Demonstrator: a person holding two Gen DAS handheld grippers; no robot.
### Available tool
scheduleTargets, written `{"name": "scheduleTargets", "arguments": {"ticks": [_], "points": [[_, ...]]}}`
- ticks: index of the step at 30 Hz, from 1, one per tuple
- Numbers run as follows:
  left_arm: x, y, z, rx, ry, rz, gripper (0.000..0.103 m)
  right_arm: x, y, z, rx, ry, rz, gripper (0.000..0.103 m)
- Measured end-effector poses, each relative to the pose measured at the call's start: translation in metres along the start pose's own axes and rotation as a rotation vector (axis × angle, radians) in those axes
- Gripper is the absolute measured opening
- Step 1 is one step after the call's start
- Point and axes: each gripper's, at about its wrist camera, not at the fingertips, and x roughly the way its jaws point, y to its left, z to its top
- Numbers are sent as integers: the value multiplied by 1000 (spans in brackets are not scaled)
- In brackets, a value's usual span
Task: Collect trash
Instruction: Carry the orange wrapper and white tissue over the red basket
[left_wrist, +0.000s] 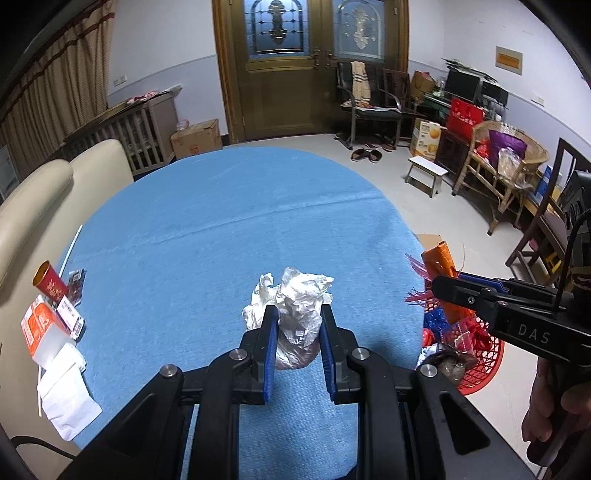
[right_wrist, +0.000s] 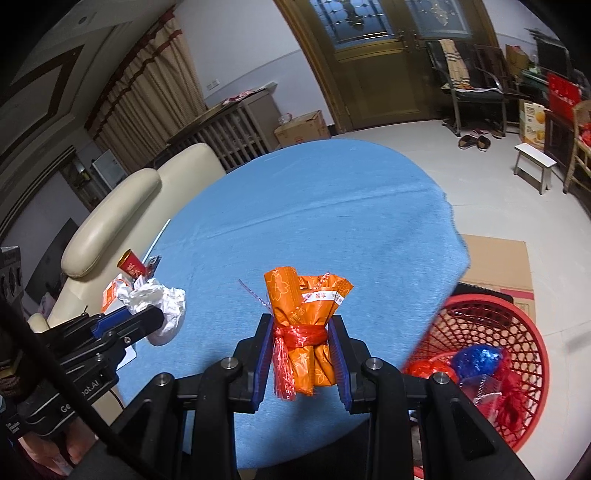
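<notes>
My left gripper is shut on a crumpled white plastic bag and holds it above the blue round table. It also shows in the right wrist view. My right gripper is shut on an orange wrapper bundle tied with a red ribbon, held over the table's near right edge. The bundle also shows in the left wrist view. A red mesh basket with red and blue wrappers inside stands on the floor to the right of the table.
At the table's left edge lie a red cup, an orange-and-white box, a white paper and small packets. A cream sofa is left of the table. Flat cardboard lies beyond the basket.
</notes>
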Motion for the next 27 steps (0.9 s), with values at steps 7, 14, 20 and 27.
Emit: {"name": "scheduleTargets", "arguments": {"ticks": [7,14,20,27], "points": [[1,-20,3,51,8,-20,23,-13,-20,-2,35,-19,-12,33],[2,-37,6,103,19,-43,23,-22,-38,-3,66,-30,-19,33],[6,-58,11,145,27,-59,23,-30,-58,-7,100,-37,-35,33],[12,-81,14,191,36,-79,23,-38,-80,-16,141,-35,-58,33]]}}
